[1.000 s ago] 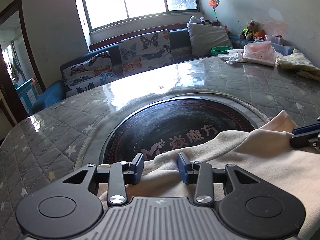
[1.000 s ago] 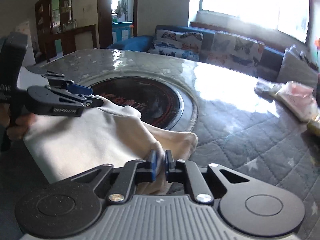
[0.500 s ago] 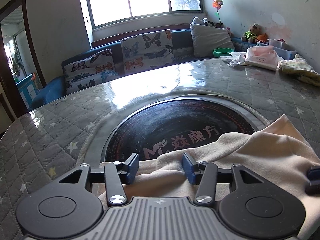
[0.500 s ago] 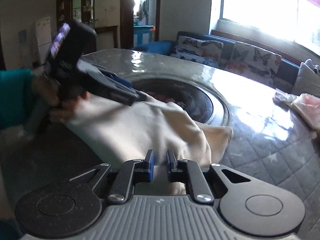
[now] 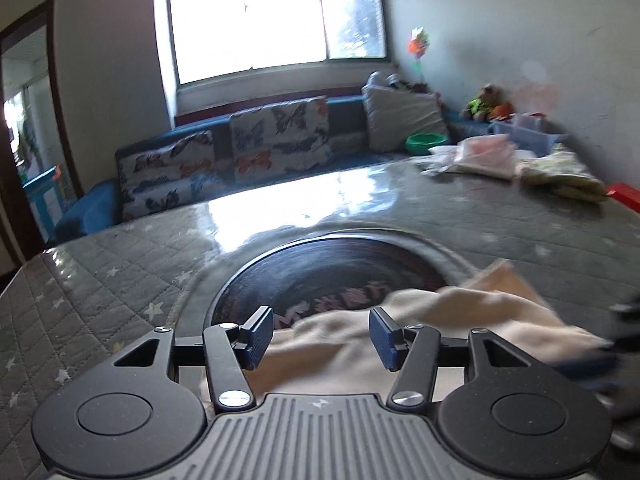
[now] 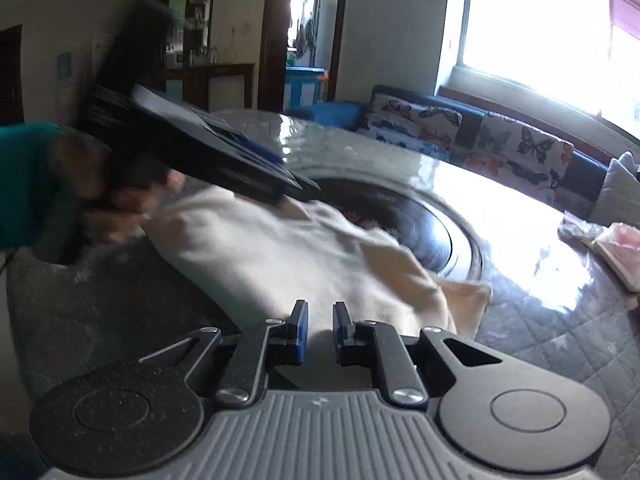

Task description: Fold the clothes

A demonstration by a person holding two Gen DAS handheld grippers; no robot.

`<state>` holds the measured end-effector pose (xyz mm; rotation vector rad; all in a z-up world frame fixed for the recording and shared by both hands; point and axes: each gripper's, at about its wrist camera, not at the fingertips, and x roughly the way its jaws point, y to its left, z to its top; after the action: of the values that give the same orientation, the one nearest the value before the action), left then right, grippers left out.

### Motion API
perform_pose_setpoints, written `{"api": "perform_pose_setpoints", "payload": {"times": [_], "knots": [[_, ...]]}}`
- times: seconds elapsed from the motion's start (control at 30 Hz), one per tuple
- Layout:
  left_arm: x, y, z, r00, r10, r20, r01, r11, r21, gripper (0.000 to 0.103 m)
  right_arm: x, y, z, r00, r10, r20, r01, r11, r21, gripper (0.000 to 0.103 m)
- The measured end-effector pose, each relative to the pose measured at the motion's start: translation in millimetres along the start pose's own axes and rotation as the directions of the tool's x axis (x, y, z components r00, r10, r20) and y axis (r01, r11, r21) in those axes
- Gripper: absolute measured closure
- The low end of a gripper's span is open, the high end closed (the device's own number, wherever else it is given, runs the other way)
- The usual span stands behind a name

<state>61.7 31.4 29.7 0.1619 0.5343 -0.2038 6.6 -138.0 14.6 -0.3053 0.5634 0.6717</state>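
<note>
**Meanwhile, cream garment lying between two grippers**

Nearest, the right gripper is pinching a fold of the cream fleece garment, its blue pads drawn almost together on the cloth. The left gripper is hanging with jaws parted, cloth lying below and between them, pads not pressing it. The garment is lying rumpled on the grey quilted tabletop, overlapping the edge of the dark round glass inset. Farther off, butterfly-print cushions are leaning against a blue sofa under the window.
</note>
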Motion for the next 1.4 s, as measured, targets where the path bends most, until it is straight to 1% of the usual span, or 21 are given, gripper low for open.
{"api": "perform_pose_setpoints", "payload": {"times": [0.07,0.13,0.23,0.33,0.4,0.5,0.63,0.8,0.9,1.0,1.03,1.1,1.17,1.23,1.3,1.4], "knots": [[-16,-7,-8,1.000,-0.022,0.000,0.022,1.000,0.008,0.051,2,-2,-2,1.000,-0.002,0.001,0.002,1.000,0.016,0.091],[-29,-16,-18,1.000,-0.032,0.000,0.032,0.999,0.025,0.052,-1,-1,0,1.000,-0.004,0.013,0.003,1.000,0.021,0.089],[-39,-23,-30,0.999,-0.034,0.000,0.034,0.999,0.021,0.055,-8,6,4,0.999,0.012,0.044,-0.012,1.000,0.000,0.087],[-39,-25,-39,0.999,-0.046,-0.018,0.046,0.999,-0.003,0.059,-5,13,4,0.999,0.026,0.044,-0.026,1.000,-0.011,0.087],[-35,-24,-44,0.999,-0.043,-0.031,0.042,0.999,-0.015,0.059,1,14,1,0.999,0.029,0.030,-0.029,1.000,-0.011,0.087],[-33,-21,-48,0.999,-0.039,-0.036,0.038,0.999,-0.033,0.059,2,14,0,0.999,0.028,0.030,-0.028,1.000,0.001,0.086],[-40,-10,-46,0.999,-0.039,-0.019,0.037,0.995,-0.089,0.059,-6,9,3,0.999,0.024,0.045,-0.025,0.999,0.026,0.084],[-37,16,-56,0.998,-0.016,-0.052,0.006,0.980,-0.197,0.058,-1,-2,-5,1.000,0.007,0.021,-0.008,0.998,0.065,0.082],[-38,23,-55,0.998,-0.031,-0.056,0.017,0.972,-0.236,0.059,0,-6,-5,1.000,0.014,0.021,-0.015,0.996,0.086,0.081],[-44,27,-47,0.999,-0.020,-0.026,0.013,0.970,-0.244,0.059,-3,-11,-1,0.999,0.023,0.031,-0.027,0.993,0.114,0.081],[-43,28,-46,1.000,-0.013,-0.023,0.007,0.970,-0.244,0.059,-3,-14,-1,0.999,0.014,0.035,-0.019,0.992,0.124,0.081],[-37,32,-46,0.999,-0.001,-0.046,-0.010,0.969,-0.247,0.059,-2,-20,0,0.999,-0.002,0.036,-0.003,0.990,0.140,0.081],[-31,35,-49,0.998,0.002,-0.065,-0.018,0.969,-0.246,0.059,5,-26,-3,1.000,-0.001,0.010,-0.001,0.987,0.161,0.081],[-32,36,-48,0.998,-0.003,-0.065,-0.012,0.971,-0.240,0.059,7,-29,-4,1.000,0.008,0.001,-0.008,0.985,0.170,0.081],[-34,36,-45,0.998,-0.014,-0.061,-0.001,0.970,-0.245,0.059,4,-32,1,1.000,0.011,0.014,-0.013,0.984,0.178,0.081],[-35,37,-41,0.998,-0.019,-0.057,0.004,0.968,-0.251,0.056,5,-39,10,1.000,-0.009,0.029,0.004,0.983,0.184,0.080]]}}
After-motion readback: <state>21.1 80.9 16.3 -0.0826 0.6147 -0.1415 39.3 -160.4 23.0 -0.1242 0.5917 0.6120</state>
